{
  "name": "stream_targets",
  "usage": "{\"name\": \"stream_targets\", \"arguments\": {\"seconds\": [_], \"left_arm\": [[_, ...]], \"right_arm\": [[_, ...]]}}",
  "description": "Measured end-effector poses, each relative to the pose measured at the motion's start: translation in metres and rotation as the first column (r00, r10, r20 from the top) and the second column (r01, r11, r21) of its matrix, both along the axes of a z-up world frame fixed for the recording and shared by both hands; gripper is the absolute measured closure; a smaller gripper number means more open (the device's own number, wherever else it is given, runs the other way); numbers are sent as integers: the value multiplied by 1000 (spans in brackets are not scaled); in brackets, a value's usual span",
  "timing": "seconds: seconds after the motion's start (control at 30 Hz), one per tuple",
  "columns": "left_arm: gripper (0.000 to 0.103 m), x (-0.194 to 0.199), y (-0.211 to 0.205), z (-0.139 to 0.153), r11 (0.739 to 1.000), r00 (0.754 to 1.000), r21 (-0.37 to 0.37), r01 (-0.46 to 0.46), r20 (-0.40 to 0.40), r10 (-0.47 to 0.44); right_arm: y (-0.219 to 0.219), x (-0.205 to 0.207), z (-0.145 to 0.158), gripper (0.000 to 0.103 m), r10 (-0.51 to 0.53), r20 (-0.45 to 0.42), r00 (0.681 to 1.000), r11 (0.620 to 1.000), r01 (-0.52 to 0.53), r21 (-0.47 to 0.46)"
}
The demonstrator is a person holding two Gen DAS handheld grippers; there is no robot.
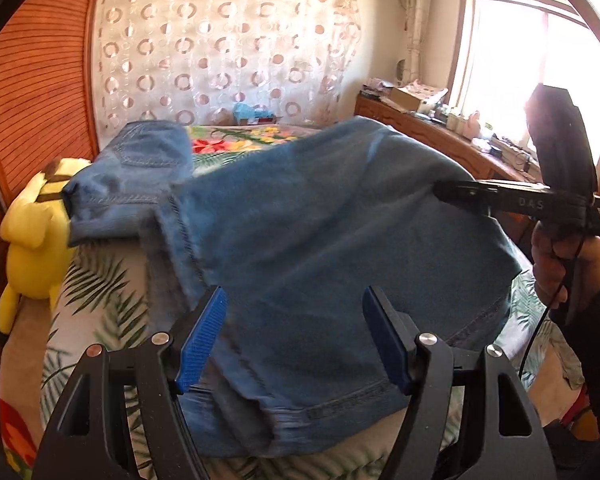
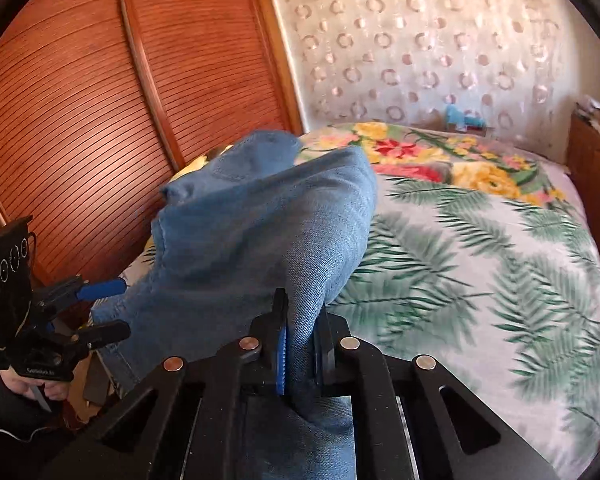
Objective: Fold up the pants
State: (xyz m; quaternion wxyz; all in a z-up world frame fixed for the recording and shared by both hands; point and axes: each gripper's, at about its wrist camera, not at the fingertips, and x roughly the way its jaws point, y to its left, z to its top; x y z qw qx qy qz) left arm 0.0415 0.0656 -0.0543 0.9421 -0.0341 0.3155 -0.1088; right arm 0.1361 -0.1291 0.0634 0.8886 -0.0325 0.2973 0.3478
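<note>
While its two blue pads press from both sides on a fold of denim, the right gripper (image 2: 300,356) is clenched on the jeans (image 2: 252,240), lifting that edge clear of the bed (image 2: 480,248). Seen from the left wrist, the same gripper (image 1: 444,194) reaches in from the right, held by a hand (image 1: 556,268) in a dark sleeve. The left gripper (image 1: 296,336) has its jaws spread wide, the blue pads standing on either side of the hem with the cloth between them but not pinched. The jeans (image 1: 300,240) drape in a hump over the near part of the flowered bedspread, waistband end toward the far left. A yellow plush toy (image 1: 32,248) sits just beside them, against the slatted wooden wardrobe doors (image 2: 80,120).
</note>
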Motion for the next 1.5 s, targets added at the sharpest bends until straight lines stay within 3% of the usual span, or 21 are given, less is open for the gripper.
{"name": "stream_targets", "arguments": {"seconds": [0.13,0.33,0.43,0.6,0.87,1.07,1.3,1.5], "left_arm": [[31,10,-23,8,999,999,3,46,11,-46],[31,34,-71,19,989,989,35,147,21,-148],[31,44,-95,22,980,981,38,195,16,-196],[31,46,-128,14,964,965,51,262,-10,-262],[31,51,-144,-7,958,958,54,280,-78,-276],[31,54,-153,-20,955,954,59,289,-98,-283],[31,58,-154,-29,955,953,67,290,-112,-281],[31,57,-148,-34,958,957,76,278,-112,-269]], "right_arm": [[-52,-5,3,94,-106,6,994,994,106,-14],[-149,4,-18,94,-323,-44,945,946,322,-37],[-182,4,-38,94,-343,-85,935,939,342,-34],[-195,4,-59,91,-332,-106,937,943,330,-36],[-207,-11,-75,55,-352,-130,927,936,352,-26],[-208,-42,-72,54,-350,-143,926,935,355,9],[-206,-41,-75,55,-351,-149,925,933,359,33],[-198,-47,-69,84,-318,-135,938,943,328,56]]}}
